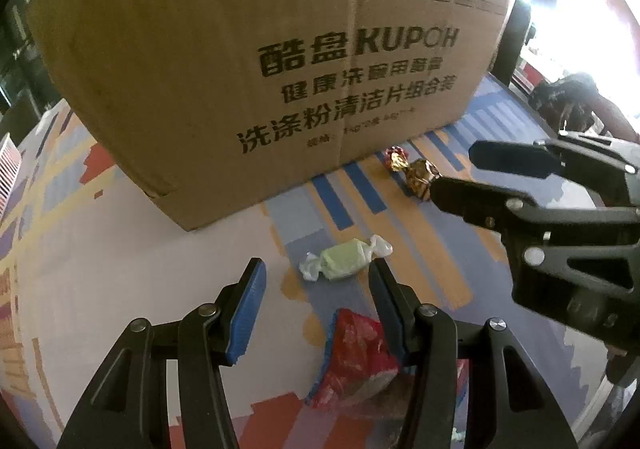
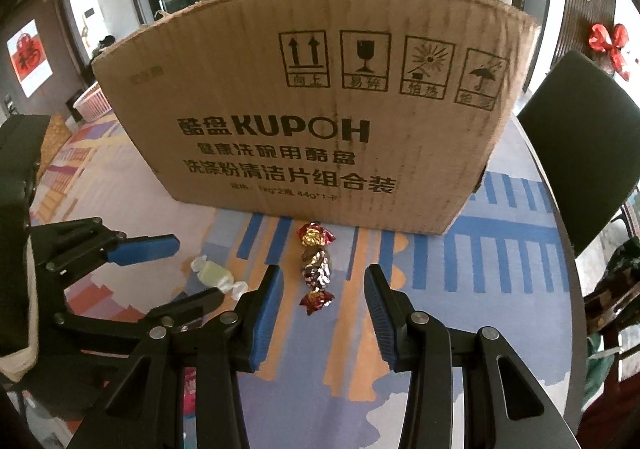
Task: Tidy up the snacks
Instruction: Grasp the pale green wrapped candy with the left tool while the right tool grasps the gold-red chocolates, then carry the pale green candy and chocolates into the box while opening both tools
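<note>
A pale green wrapped candy (image 1: 345, 259) is seen lying on a patterned tablecloth (image 1: 120, 249), just ahead of the tips of the left gripper (image 1: 316, 273), whose blue-padded jaws are held apart with nothing pressed between them. Nearer the left wrist camera, a red snack packet (image 1: 356, 357) is seen below and between the same jaws, apparently untouched. A foil-wrapped candy (image 2: 316, 269) in red and gold is shown lying lengthwise between the parted jaws of the right gripper (image 2: 324, 289), close to the foot of a large cardboard box (image 2: 320, 121) printed KUPOH; no contact with the pads is visible. The box is judged to be the likely container for the snacks. For clean pickups, each gripper is best lowered until the pads flank the candy's thick middle rather than its twisted ends, then closed gently so the wrapper is not squeezed out sideways. Care is needed that the two tools, standing near each other, are not knocked together. A dark chair back (image 2: 580, 153) is seen beyond the table.
</note>
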